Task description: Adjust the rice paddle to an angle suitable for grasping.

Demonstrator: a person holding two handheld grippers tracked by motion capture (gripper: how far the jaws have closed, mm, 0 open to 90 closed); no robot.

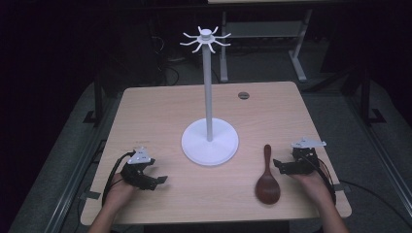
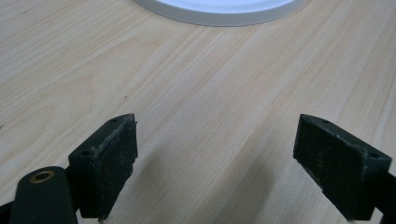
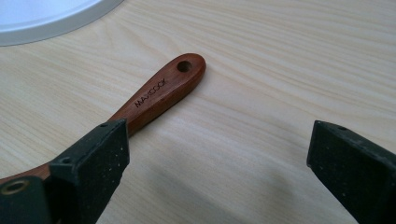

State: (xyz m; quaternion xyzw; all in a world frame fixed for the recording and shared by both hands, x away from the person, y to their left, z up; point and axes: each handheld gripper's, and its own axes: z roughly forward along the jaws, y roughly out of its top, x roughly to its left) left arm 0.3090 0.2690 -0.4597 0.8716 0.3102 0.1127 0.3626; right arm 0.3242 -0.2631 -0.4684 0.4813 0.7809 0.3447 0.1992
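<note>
Table: a pale wooden table (image 1: 160, 104) is seen from above, with a dark round grommet (image 1: 243, 95) near its far edge.
Stand: a white stand (image 1: 209, 141) is set at the middle of the table, a tall post rising from a round base to a ring of hooks (image 1: 206, 40) at the top.
Spoon: a dark wooden spoon (image 1: 267, 179) is laid flat right of the base, bowl toward the person, handle pointing away; the handle end, with a hole and the lettering MAXCOOK, is picked out in the right gripper view (image 3: 168, 88).
Left gripper: the left gripper (image 1: 154, 175) is held low at the near left, well apart from the stand; its jaws are spread wide over bare wood (image 2: 215, 154), with the base's rim (image 2: 219, 16) caught at the top of its view.
Right gripper: the right gripper (image 1: 278, 165) is held just beside the spoon handle, on its right; its jaws are wide apart with nothing between them (image 3: 217, 172), and the handle is seen passing behind one jaw.
Hands: a hand is seen behind each gripper, the left hand (image 1: 116, 194) and the right hand (image 1: 313, 183).
</note>
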